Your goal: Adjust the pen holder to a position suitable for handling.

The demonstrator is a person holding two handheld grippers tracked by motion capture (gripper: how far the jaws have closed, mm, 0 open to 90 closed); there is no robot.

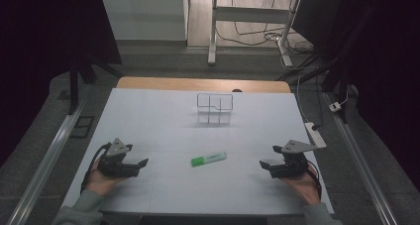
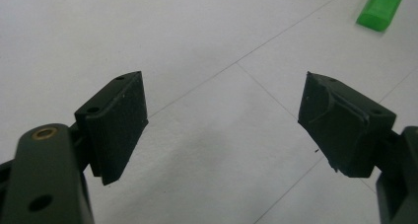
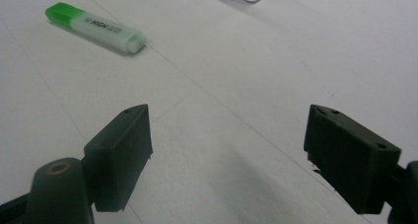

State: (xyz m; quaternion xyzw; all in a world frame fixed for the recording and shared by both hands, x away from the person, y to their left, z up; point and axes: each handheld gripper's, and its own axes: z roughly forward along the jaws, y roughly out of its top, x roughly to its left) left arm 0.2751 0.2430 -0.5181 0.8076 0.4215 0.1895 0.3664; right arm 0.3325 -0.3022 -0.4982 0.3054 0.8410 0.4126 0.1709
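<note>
On white table [image 1: 163, 121], green highlighter [image 1: 208, 159] between gaping left hand-held gripper [image 1: 142, 163] and right hand-held gripper [image 1: 264, 165].

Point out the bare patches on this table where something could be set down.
Most of the white table is free. Widest patches: between the clear organizer and the green highlighter, and both far corners beside the organizer. The near strip between the left tongs and right tongs is bare too. Only the middle, around the highlighter, is occupied.

Matt white table sheet [image 1: 163, 121]; smooth plastic highlighter [image 1: 208, 159]; clear glossy plastic organiser [image 1: 214, 107]; matt black claws
</note>
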